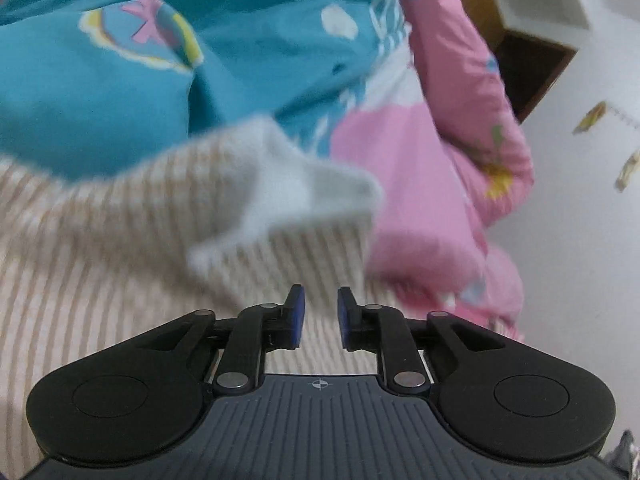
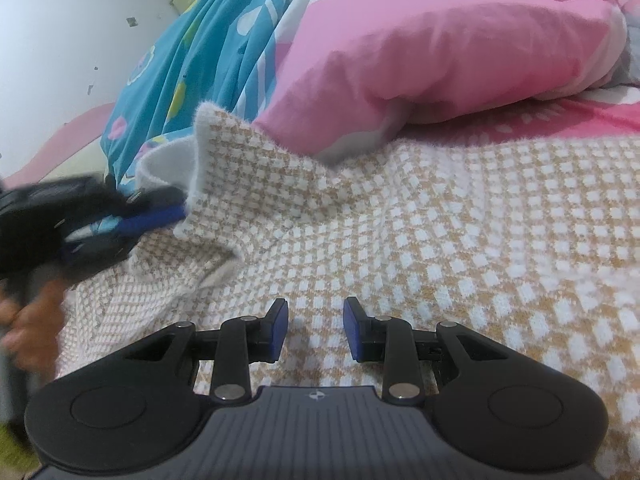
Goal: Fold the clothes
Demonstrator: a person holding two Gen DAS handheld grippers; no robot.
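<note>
A tan-and-white checked knit garment (image 1: 120, 260) (image 2: 440, 240) lies spread over the bed. One corner of it (image 1: 288, 184) (image 2: 248, 160) stands up in a flap that shows its white inner side. My left gripper (image 1: 321, 300) hovers open just short of that flap, with nothing between its blue pads. The right wrist view shows the same gripper (image 2: 160, 212) blurred at the left, its blue fingers at the flap's edge. My right gripper (image 2: 316, 312) stands open low over the flat middle of the garment, holding nothing.
A blue patterned quilt (image 1: 120, 92) (image 2: 208, 60) and a pink quilt (image 1: 420, 168) (image 2: 440, 52) are piled right behind the garment. A white wall (image 1: 580, 240) and a wooden piece (image 1: 520, 52) stand beyond. A person's hand (image 2: 28, 312) holds the left gripper's handle.
</note>
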